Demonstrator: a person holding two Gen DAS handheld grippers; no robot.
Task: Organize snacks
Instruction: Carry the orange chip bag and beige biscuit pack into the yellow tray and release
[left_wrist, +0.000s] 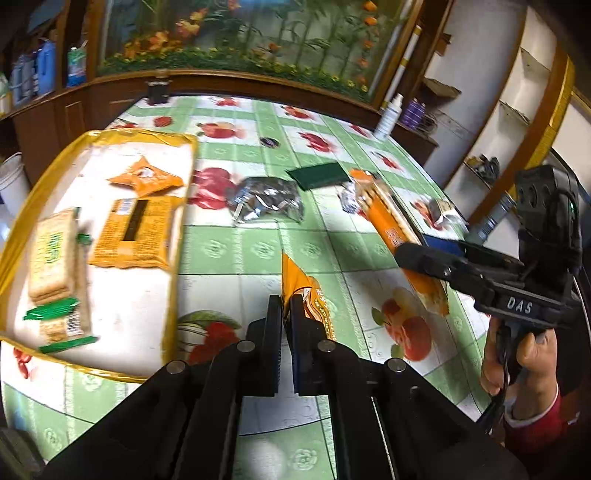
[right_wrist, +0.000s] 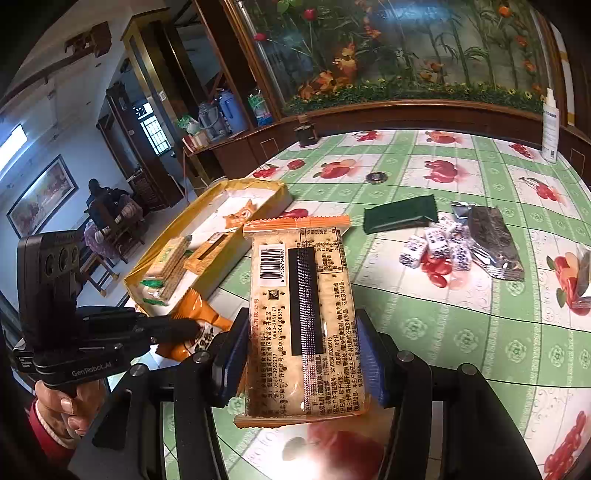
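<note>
My left gripper (left_wrist: 285, 306) is shut on a small orange snack packet (left_wrist: 301, 284), held above the table right of the yellow-rimmed tray (left_wrist: 177, 206); it also shows in the right wrist view (right_wrist: 199, 325). My right gripper (right_wrist: 299, 332) is shut on a long orange-edged cracker pack (right_wrist: 301, 295), held above the table; the pack also shows in the left wrist view (left_wrist: 391, 218). The tray holds a green-wrapped cracker pack (left_wrist: 55, 266), an orange cracker pack (left_wrist: 133, 232) and a small orange packet (left_wrist: 146, 177).
On the green fruit-print tablecloth (right_wrist: 443, 325) lie a dark green packet (right_wrist: 399, 214), a silver foil bag (right_wrist: 491, 236), several small white wrapped candies (right_wrist: 439, 247) and a small dark round item (right_wrist: 376, 178). A white bottle (right_wrist: 550, 125) stands at the far edge. A wooden cabinet runs behind.
</note>
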